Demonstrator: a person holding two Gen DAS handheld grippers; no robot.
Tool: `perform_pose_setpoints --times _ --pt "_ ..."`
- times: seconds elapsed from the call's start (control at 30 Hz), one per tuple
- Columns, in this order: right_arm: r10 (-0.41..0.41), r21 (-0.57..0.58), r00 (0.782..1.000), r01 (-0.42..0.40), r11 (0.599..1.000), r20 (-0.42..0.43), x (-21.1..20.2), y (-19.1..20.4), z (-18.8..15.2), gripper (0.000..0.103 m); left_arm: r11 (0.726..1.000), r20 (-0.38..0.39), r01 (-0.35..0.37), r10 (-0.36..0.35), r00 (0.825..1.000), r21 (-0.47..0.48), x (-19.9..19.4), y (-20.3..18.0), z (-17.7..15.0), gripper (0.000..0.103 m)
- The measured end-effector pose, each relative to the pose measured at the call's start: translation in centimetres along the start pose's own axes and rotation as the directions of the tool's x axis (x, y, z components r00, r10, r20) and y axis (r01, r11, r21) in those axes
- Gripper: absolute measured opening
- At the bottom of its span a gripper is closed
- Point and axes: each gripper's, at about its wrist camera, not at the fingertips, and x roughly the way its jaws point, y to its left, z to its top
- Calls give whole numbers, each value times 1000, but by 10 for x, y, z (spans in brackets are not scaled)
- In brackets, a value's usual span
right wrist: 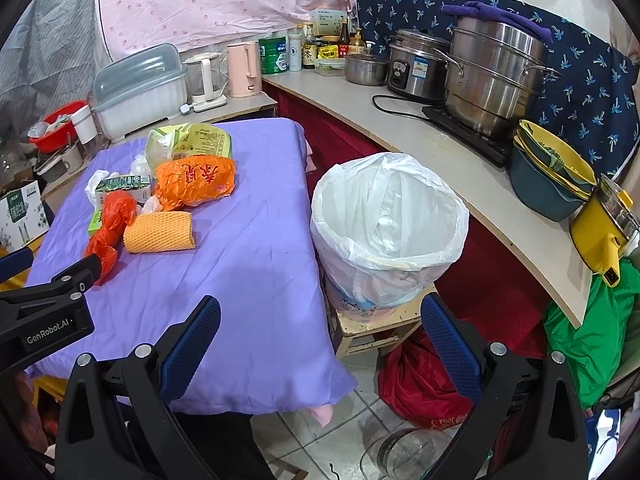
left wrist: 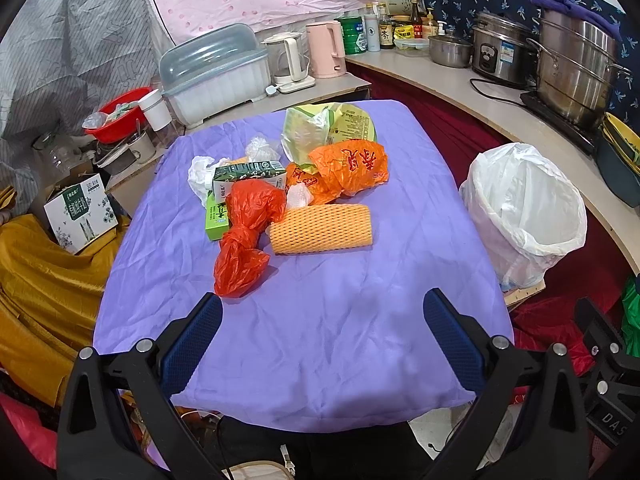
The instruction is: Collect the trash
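We hold two black grippers with blue ribbed pads over a table draped in a wrinkled purple cloth. Our left gripper hovers above the near edge of the table, its jaws spread wide with nothing between them. Our right gripper hangs off the table's right edge, jaws equally wide and empty, pointing toward a round bin lined with a white plastic bag. The bin stands on a small wooden stool just beside the right edge of the table.

The trash lies in a heap toward the far left part of the table. Nearest to us is a crumpled red plastic bag, touching a yellow-orange foam mesh sleeve on its right. Behind them sit a green and white drink carton, a small green box, a crumpled white tissue, an orange plastic bag with red characters and, closest to the far edge, a pale green snack wrapper.

A curved counter to the right carries steel pots.
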Motion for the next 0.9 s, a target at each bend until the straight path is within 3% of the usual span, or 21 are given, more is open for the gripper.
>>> perform_pose_setpoints --times 0.9 --pt "8 -21 1000 -8 1000 0 -1 4 -1 96 1000 2 -4 4 1000 -2 -2 2 0 96"
